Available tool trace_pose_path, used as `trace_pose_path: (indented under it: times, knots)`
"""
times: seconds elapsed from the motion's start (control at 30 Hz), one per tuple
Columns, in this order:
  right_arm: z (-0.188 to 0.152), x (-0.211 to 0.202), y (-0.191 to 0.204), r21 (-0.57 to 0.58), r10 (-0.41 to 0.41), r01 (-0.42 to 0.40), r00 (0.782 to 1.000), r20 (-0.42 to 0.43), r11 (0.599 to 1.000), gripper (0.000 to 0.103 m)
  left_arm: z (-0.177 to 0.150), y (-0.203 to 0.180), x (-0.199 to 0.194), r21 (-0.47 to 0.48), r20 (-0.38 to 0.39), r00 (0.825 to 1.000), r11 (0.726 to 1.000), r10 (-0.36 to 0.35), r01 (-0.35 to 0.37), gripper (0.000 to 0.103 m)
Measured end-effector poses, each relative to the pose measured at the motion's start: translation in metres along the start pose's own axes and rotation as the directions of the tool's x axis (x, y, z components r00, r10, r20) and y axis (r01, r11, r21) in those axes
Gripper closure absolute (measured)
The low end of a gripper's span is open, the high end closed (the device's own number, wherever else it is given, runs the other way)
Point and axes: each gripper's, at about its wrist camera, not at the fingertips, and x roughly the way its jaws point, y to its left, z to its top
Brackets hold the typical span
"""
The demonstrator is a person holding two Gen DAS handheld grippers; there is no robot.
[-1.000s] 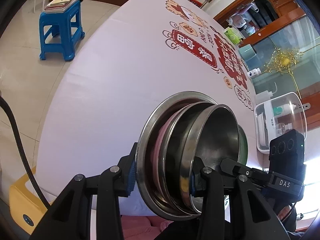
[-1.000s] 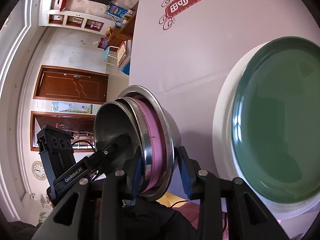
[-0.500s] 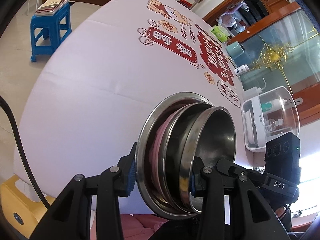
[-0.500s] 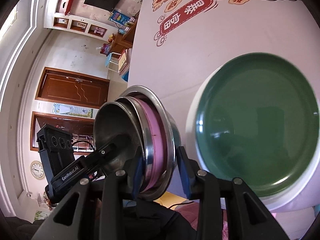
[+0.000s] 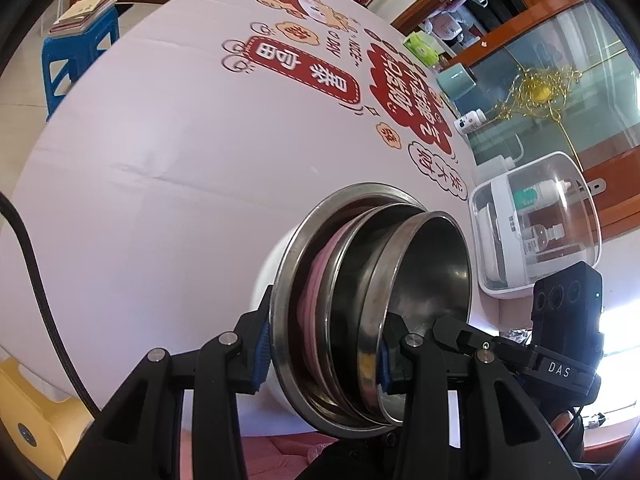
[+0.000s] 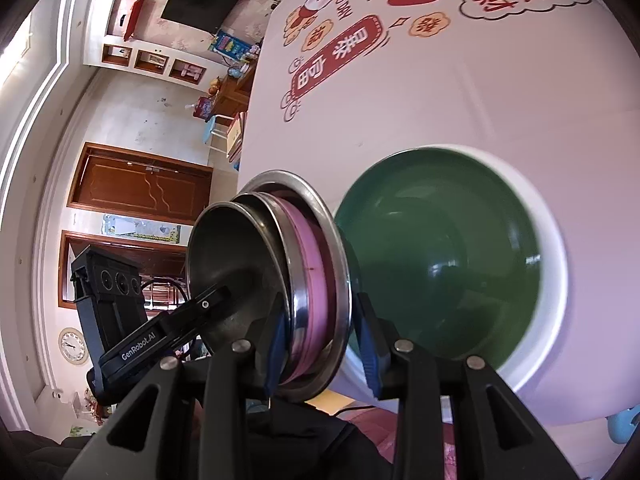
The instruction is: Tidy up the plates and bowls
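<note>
A nested stack of steel bowls [image 5: 372,312] with a pink bowl among them hangs tilted on its side above the table edge. My left gripper [image 5: 322,350] is shut on the stack's rims from one side. The right gripper [image 6: 322,344] is shut on the rims of the same bowl stack [image 6: 280,280] from the opposite side. In the left wrist view the right gripper's finger [image 5: 460,332] reaches into the innermost bowl. A green plate [image 6: 440,256] lies on a larger white plate [image 6: 552,240] on the table, just behind the stack. Only that white plate's edge [image 5: 266,272] shows in the left wrist view.
The round table wears a pale cloth [image 5: 160,160] with red prints. A clear-lidded white box [image 5: 536,232] with bottles and a small white bottle [image 5: 472,120] stand at its right side. A blue stool [image 5: 76,52] with books is on the floor beyond. A black cable [image 5: 32,260] hangs at left.
Both grippers have carried the bowl stack across the table edge toward the plates. The green plate has slid toward the middle of the right wrist view; the white plate's edge now shows behind the stack.
</note>
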Motion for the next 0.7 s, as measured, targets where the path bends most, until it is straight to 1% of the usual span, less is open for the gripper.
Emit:
trace_pose_path:
  times: [0.2, 0.33, 0.7]
  knots:
    - [0.010, -0.015, -0.022, 0.013, -0.020, 0.020, 1.000, -0.012, 1.000, 0.071, -0.002, -0.024, 0.023, 0.000, -0.027, 1.000, 1.000, 0.006, -0.006, 0.065]
    - [0.015, -0.021, -0.038, 0.010, -0.036, 0.036, 0.999, -0.035, 0.999, 0.071, -0.004, -0.036, 0.038, -0.012, -0.045, 0.999, 1.000, 0.018, -0.019, 0.065]
    - [0.032, -0.026, -0.071, -0.006, -0.027, 0.027, 0.991, -0.128, 1.000, 0.071, -0.013, -0.053, 0.070, -0.101, -0.064, 0.996, 0.993, 0.055, -0.061, 0.065]
